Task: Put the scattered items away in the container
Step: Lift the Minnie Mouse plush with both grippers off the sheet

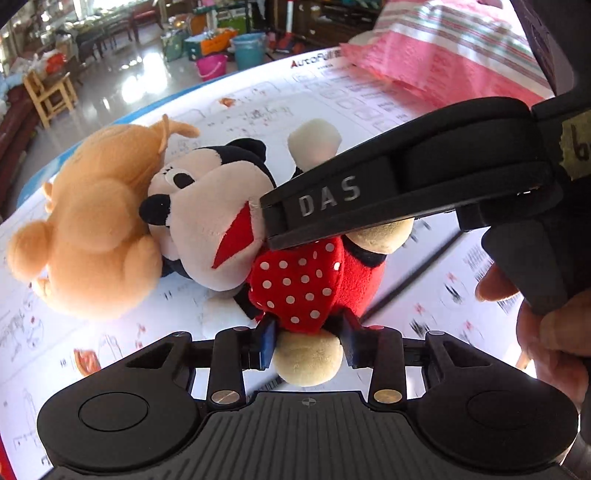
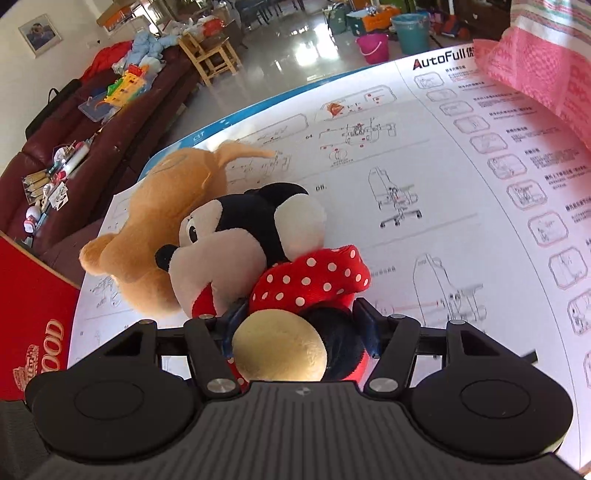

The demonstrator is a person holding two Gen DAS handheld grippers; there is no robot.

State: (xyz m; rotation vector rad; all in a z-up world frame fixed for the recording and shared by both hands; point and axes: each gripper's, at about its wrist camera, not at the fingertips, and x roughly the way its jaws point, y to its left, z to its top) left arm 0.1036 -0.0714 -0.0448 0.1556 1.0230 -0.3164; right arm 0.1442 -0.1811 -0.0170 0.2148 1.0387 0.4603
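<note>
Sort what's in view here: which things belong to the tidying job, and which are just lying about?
Part of the job:
- mouse plush toy, between the jaws of both the left gripper and the right gripper
- tan plush toy, lying against it

Just lying about:
- instruction sheet covering the table
- pink cloth
- red box
- buckets on the floor

No container is clearly in view.

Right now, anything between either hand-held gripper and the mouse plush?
No. The left hand-held gripper has its fingers on either side of the mouse plush at one foot, and the right hand-held gripper straddles the other. The tan plush only leans against its head. No container is in view.
</note>
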